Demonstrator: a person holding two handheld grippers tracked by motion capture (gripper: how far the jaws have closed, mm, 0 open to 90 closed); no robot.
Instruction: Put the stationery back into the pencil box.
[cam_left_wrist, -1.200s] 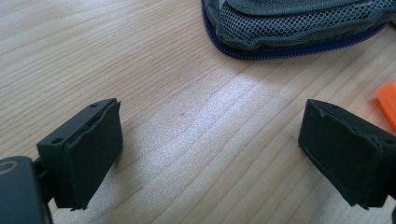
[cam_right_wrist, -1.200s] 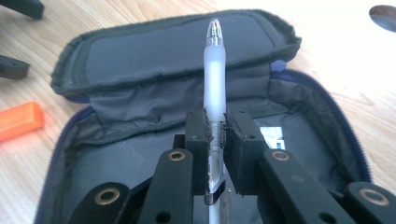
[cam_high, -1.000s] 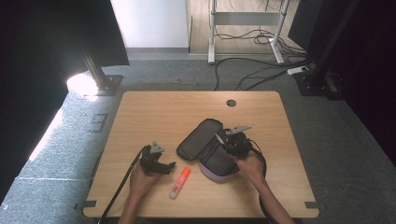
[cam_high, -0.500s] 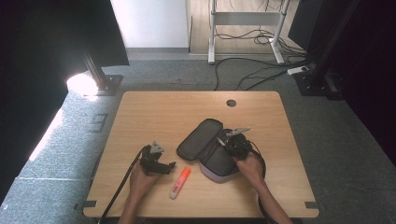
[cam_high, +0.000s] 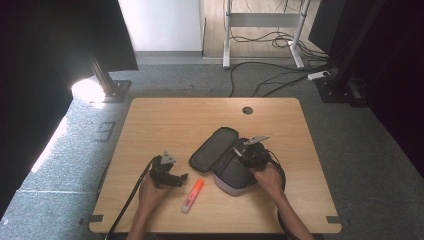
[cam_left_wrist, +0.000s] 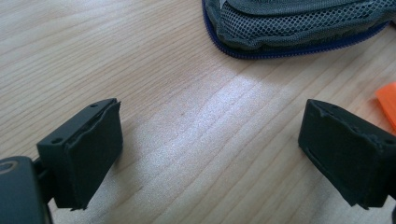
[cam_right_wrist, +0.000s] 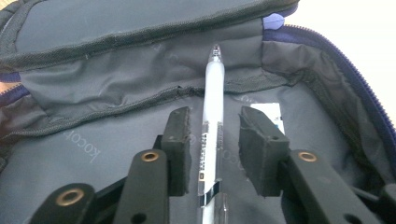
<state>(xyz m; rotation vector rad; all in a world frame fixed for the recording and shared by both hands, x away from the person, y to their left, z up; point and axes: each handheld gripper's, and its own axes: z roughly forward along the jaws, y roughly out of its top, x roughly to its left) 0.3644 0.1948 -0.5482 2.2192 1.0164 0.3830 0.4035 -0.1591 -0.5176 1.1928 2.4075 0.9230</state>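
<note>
Right gripper view shows my right hand-held gripper (cam_right_wrist: 215, 154) inside the open pencil case (cam_right_wrist: 116, 93), with a white pen (cam_right_wrist: 212, 107) lying between its two jaws. The jaws have just been opening, and now there is a small gap on each side of the pen — the pads do not press on it. The pen rests on the grey lining of the case; its long axis runs straight away from the hand-held gripper, the tip pointing to the back fold of the case.

From the high view, the pencil case (cam_high: 225, 162) lies right of centre on the surface (cam_high: 175, 120), its lid folded open to the left, and my right hand-held gripper (cam_high: 245, 152) is over it. An orange highlighter (cam_high: 193, 195) lies on the surface between my two hands, its long axis running diagonally. My left hand-held gripper (cam_high: 172, 177) is just beside it and clearly the nearer one — its jaws stand wide open and hold nothing. I judge the pen is now placed, and the highlighter, lying to the right of the left hand-held gripper, is next.
</note>
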